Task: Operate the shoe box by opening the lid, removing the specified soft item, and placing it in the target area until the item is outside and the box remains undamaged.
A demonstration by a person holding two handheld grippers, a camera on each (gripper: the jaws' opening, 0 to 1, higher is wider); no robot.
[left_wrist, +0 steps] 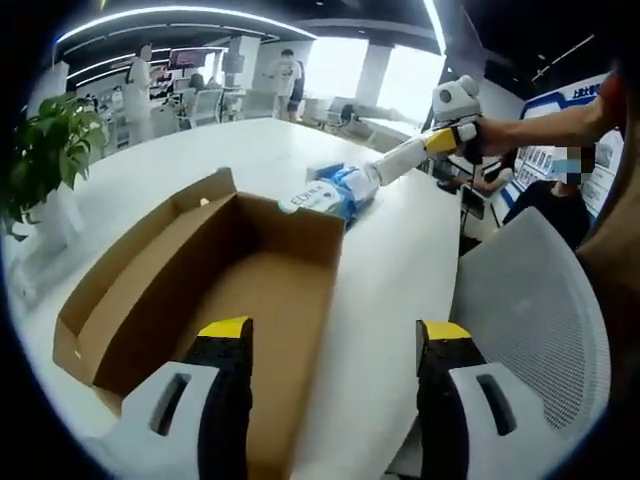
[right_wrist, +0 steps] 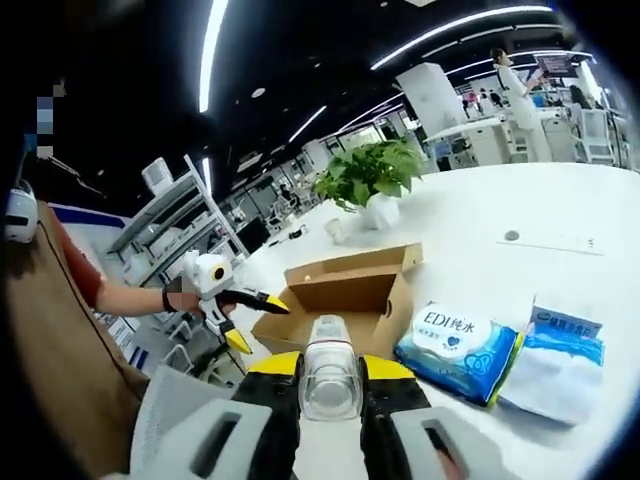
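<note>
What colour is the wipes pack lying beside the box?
The wipes pack is blue with a white label, clearest in the right gripper view.

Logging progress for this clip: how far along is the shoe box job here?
Done: the box is open, its visible inside bare; two blue-white packs lie outside beside it. In hand: the right gripper clamps a pale translucent item I cannot identify. The left gripper hangs open over the box. Left: setting that item down, if it is the one meant.
</note>
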